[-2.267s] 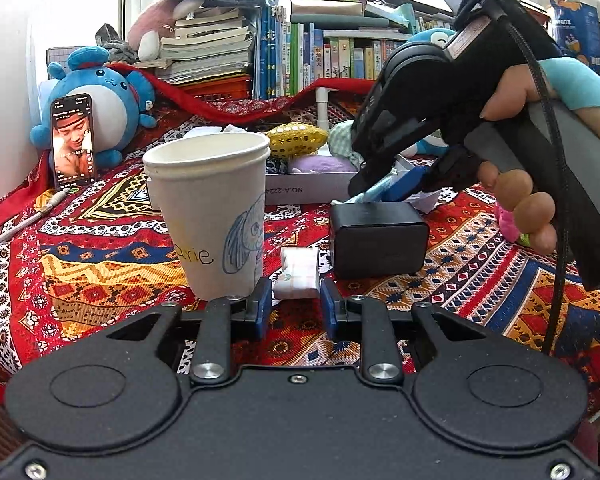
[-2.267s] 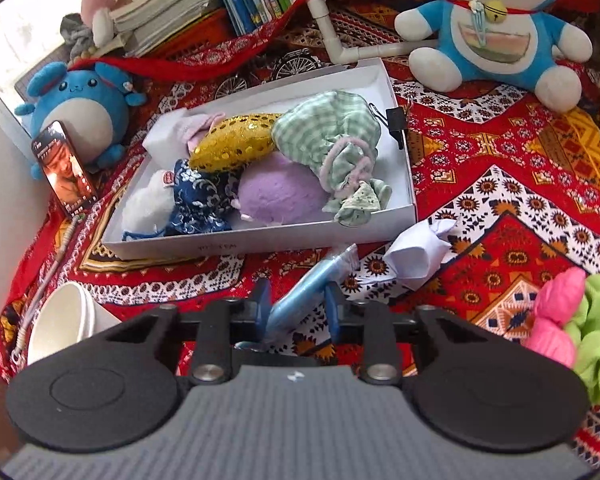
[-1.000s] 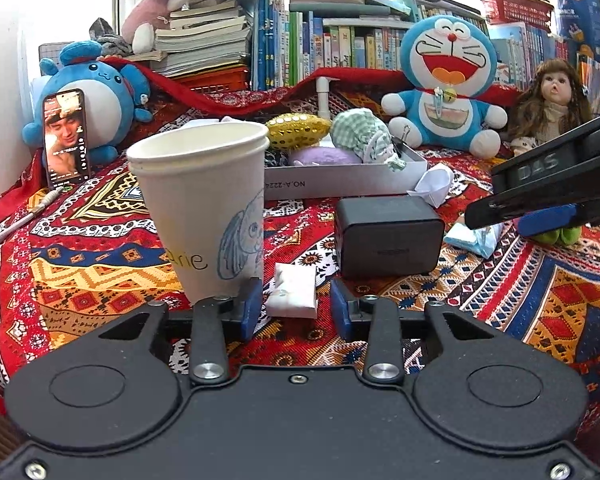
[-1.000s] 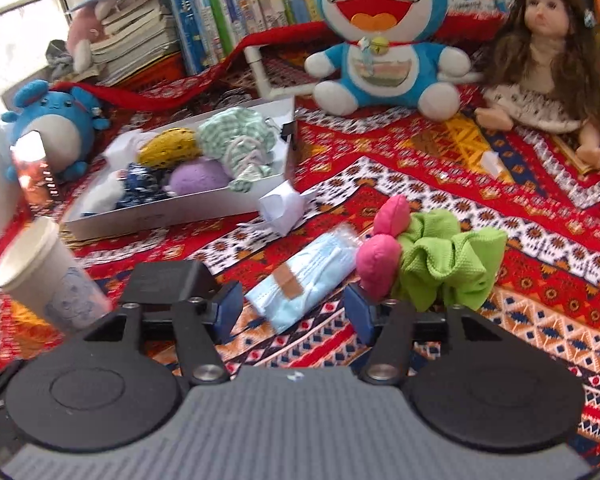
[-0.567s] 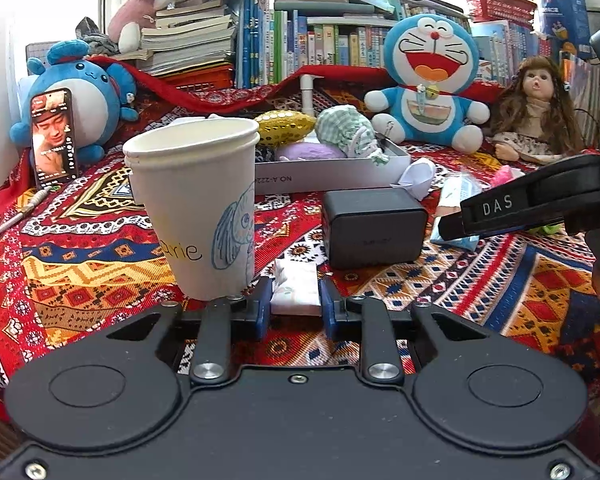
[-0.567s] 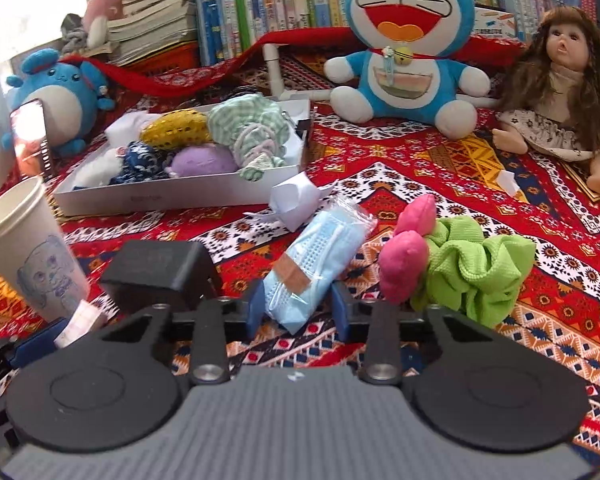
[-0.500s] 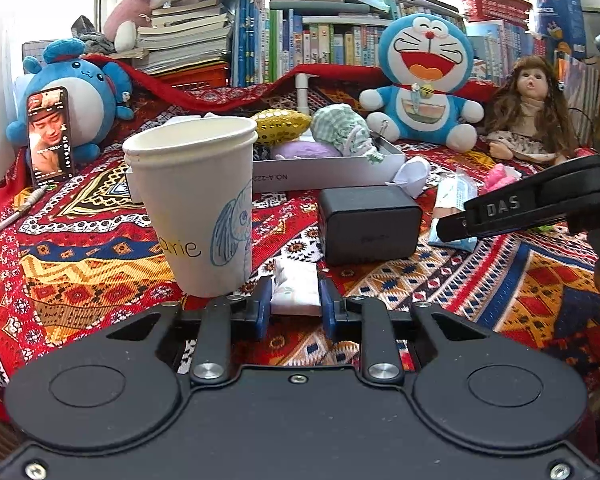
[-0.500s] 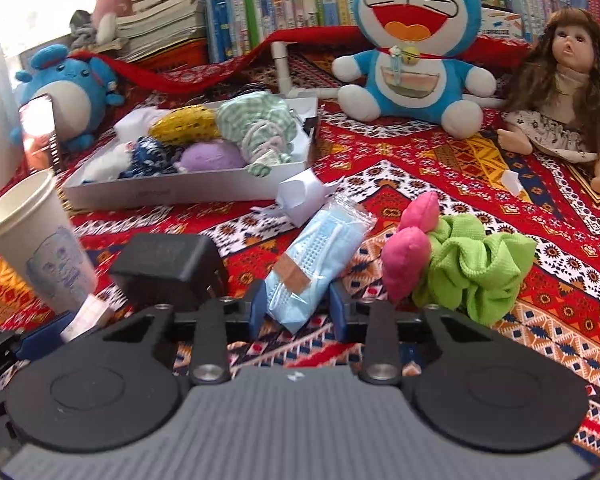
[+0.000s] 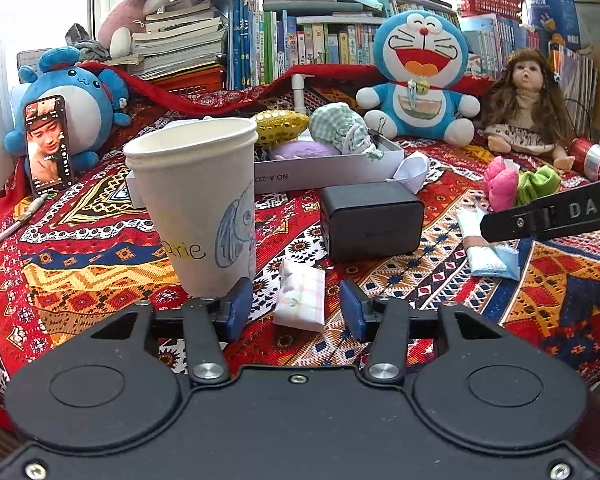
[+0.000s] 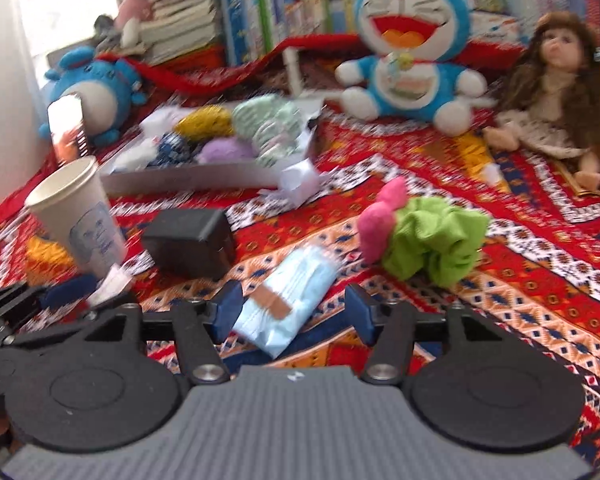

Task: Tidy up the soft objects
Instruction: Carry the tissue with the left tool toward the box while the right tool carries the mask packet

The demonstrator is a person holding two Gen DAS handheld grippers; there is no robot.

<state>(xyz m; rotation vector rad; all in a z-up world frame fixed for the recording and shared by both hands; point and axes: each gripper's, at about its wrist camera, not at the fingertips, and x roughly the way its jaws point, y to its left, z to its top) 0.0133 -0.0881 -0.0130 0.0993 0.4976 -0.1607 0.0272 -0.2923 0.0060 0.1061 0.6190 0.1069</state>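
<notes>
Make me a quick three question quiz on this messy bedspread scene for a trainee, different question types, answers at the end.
1. True or false: the small tissue pack lies between the left gripper fingers, unpinched.
2. Multiple choice: what lies between the right gripper fingers? A) green scrunchie B) blue mask packet C) black box
3. Fill in: the paper cup stands ____ on the patterned cloth.

Key: 1 true; 2 B, the blue mask packet, jaws opening; 3 upright.

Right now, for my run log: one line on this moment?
left gripper: opening, tissue pack between, unpressed | right gripper: opening, mask packet between, unpressed
</notes>
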